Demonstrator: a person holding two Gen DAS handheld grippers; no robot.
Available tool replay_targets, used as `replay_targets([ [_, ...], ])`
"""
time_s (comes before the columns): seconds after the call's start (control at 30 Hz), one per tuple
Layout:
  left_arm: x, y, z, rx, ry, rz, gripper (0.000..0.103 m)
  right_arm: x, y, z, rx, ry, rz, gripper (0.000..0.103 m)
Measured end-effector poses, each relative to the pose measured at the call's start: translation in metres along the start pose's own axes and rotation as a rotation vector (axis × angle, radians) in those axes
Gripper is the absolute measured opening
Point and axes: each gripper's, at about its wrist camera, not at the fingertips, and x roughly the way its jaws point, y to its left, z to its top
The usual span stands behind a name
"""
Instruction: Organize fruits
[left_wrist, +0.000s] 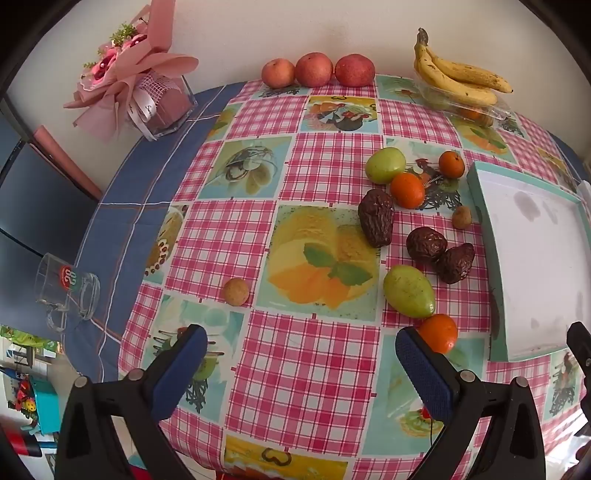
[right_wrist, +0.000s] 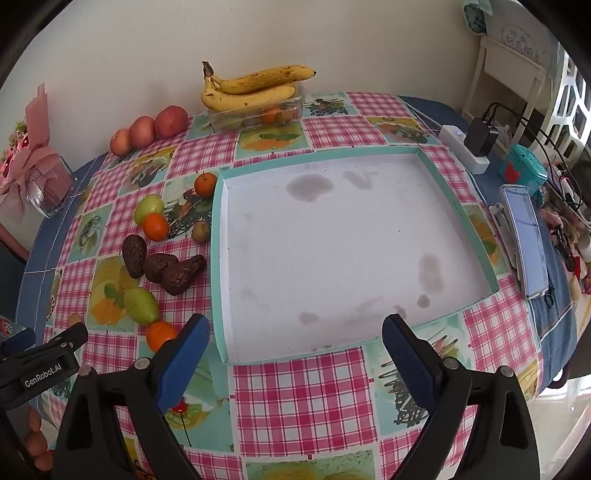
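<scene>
1 orange (left_wrist: 438, 333) touching left claw (left_wrist: 301, 352), prob.

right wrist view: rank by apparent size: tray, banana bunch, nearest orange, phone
1. tray, largest by far.
2. banana bunch and phone: similar length, and fisheye stretch at the edge makes the order unsure.
3. nearest orange, smallest, though closest to the camera.
</scene>
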Motion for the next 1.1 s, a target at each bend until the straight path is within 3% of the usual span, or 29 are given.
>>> replay_targets([
  [1.1, 0.0, 0.0, 0.0, 0.0, -0.002, 0.0, 0.103, 0.0, 0.0012, -0.0009, 0.003, -0.001, 0.009, 0.095],
])
